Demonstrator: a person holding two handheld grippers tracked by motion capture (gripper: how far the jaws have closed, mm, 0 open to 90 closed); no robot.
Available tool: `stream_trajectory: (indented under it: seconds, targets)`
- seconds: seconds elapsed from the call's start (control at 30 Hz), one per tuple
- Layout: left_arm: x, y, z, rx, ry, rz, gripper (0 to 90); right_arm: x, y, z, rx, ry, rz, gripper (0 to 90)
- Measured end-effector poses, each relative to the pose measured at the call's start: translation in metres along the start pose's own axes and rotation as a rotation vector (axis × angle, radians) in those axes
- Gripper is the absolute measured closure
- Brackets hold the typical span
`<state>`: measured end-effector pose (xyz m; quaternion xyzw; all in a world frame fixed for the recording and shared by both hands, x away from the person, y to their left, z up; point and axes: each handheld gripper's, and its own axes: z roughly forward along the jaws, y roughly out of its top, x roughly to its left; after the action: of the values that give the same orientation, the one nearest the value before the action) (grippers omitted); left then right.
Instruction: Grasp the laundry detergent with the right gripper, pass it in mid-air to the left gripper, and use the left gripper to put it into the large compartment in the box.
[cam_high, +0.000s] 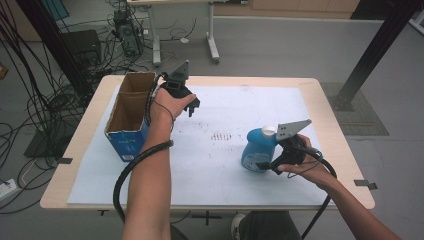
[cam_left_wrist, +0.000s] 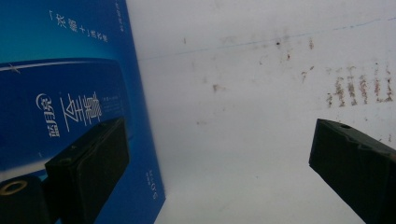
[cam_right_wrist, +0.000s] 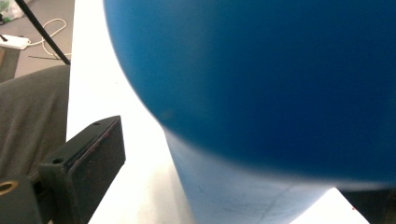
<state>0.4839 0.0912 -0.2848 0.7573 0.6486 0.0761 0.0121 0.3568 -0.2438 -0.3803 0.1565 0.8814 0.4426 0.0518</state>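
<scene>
I see the blue bottle (cam_high: 256, 150) standing upright on the white sheet toward my right side of the table, its white cap (cam_high: 269, 131) on top. It has a rounded, bulging body that narrows toward the base, as the right gripper view shows close up (cam_right_wrist: 261, 88). The open cardboard box (cam_high: 131, 102) stands at the left edge of the sheet, its top open, brown inside, with blue printed sides carrying white characters (cam_left_wrist: 60, 93). The two stand well apart.

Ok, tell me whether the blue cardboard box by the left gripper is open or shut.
Open: the blue cardboard box stands with its top flaps up, showing a bare brown inside.
</scene>
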Motion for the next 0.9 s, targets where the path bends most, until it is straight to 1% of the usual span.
stream_trajectory:
  seconds: [0.33, 0.63, 0.9]
  targets:
    - [0.0001, 0.0010, -0.0025, -0.010, 0.000, 0.003, 5.6, 0.0005, 0.0004, 0.0000, -0.004, -0.005, -0.004, 3.3]
    - [0.0001, 0.0004, -0.0002, -0.005, -0.001, 0.000, 5.6, 0.0014, -0.0004, 0.0008, -0.008, -0.004, -0.005, 3.7]
    - [0.0014, 0.0008, -0.0028, -0.009, 0.000, -0.003, 5.6, 0.0021, 0.0000, 0.0015, -0.013, -0.009, -0.007, 4.0]
